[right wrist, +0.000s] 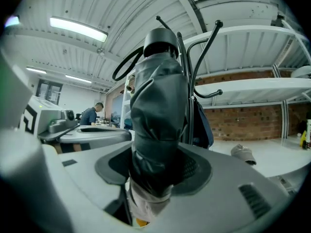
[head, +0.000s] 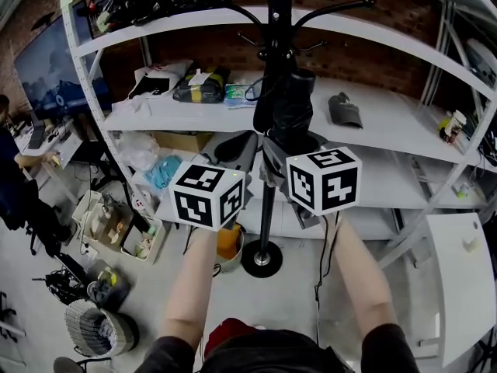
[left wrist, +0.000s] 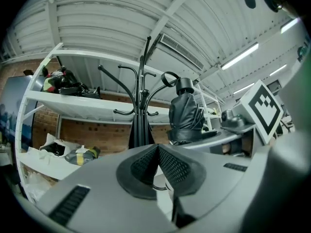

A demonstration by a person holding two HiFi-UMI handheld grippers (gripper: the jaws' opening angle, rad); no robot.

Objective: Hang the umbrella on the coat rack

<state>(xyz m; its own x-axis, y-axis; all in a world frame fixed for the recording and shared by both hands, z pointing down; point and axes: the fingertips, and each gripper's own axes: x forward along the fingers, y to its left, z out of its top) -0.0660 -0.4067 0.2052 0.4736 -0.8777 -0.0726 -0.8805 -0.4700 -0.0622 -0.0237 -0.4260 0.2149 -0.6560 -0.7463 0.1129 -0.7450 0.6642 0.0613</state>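
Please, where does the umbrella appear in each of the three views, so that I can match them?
Head view: the umbrella is at upper centre, in front of the coat rack.
Left gripper view: the umbrella is right of centre, beside the coat rack.
Right gripper view: the umbrella fills the centre, clamped in the right gripper.
Shared landmark: the coat rack, always next to the umbrella.
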